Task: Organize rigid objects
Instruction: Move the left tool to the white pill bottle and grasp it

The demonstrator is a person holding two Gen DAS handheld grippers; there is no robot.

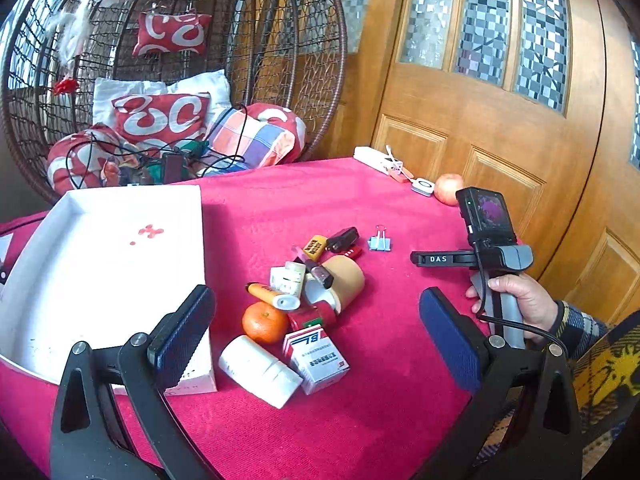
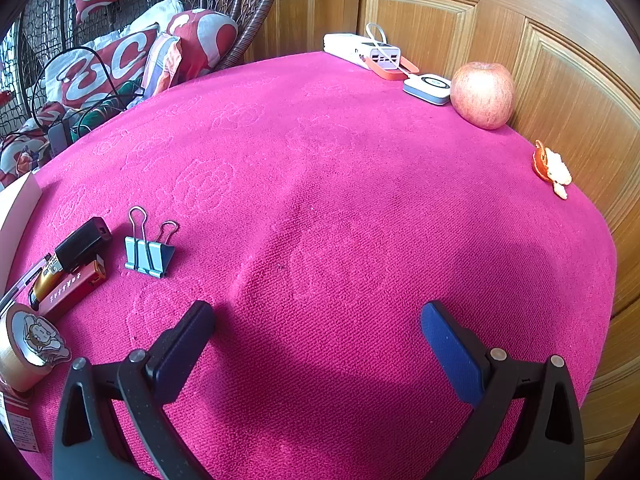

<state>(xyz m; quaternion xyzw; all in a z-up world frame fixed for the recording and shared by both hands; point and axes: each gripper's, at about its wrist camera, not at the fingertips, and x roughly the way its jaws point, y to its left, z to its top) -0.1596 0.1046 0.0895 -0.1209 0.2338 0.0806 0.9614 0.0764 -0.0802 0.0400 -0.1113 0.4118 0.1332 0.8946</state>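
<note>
A: How do the tongs stand?
B: Left tongs (image 1: 316, 328) and right tongs (image 2: 318, 344) both gape wide, empty, above the bench (image 2: 360, 200).
A: Any writing?
B: "BL" on the box (image 1: 316, 356) in the pile beside the white tray (image 1: 100, 264); "DAS" on the right handset (image 1: 472, 258).

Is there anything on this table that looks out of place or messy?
Yes. A piece of orange peel lies alone at the table's right edge, near the wooden door: it is food waste, not a rigid object. The small items form a jumbled heap beside the white tray, which holds none of them.
</note>
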